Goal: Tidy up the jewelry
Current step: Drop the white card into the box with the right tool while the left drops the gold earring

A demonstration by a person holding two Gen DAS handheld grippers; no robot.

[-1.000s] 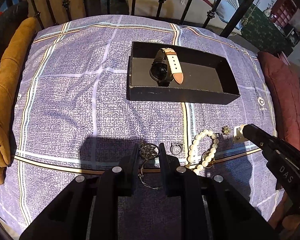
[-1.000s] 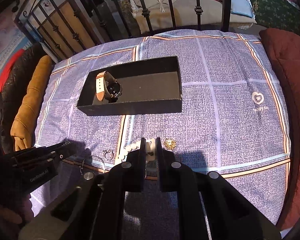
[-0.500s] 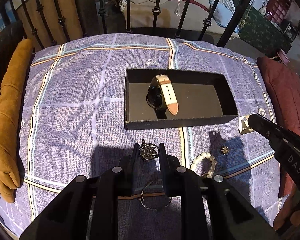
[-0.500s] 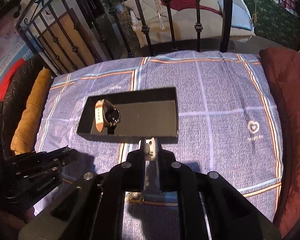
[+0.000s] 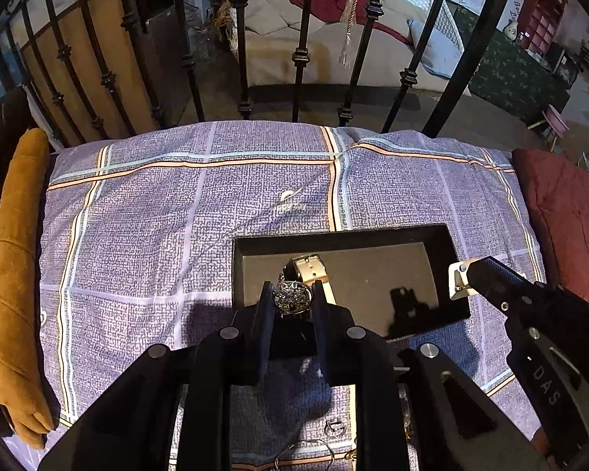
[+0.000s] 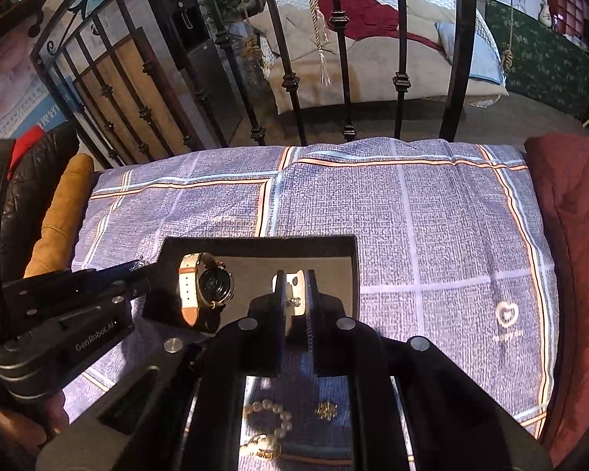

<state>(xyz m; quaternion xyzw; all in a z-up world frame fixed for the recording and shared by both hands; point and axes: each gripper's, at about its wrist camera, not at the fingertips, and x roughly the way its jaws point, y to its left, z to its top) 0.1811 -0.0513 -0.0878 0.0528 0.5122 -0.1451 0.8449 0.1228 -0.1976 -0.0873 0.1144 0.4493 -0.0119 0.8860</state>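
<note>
Over the box [image 5: 443,235], left fingers [image 5: 266,302] grip a pendant [image 5: 292,299]; right fingers [image 6: 280,294] pinch a card [image 6: 294,292].

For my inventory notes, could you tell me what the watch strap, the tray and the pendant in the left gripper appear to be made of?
Watch strap: probably leather, cream face with tan edge and underside, matte.
Tray: rigid black walls and a dull dark floor, perhaps card or plastic; cannot tell.
Pendant: silvery openwork metal, judging by its bright glints, pinched in the left gripper.

Both wrist views — shared black tray [image 5: 443,235]
</note>
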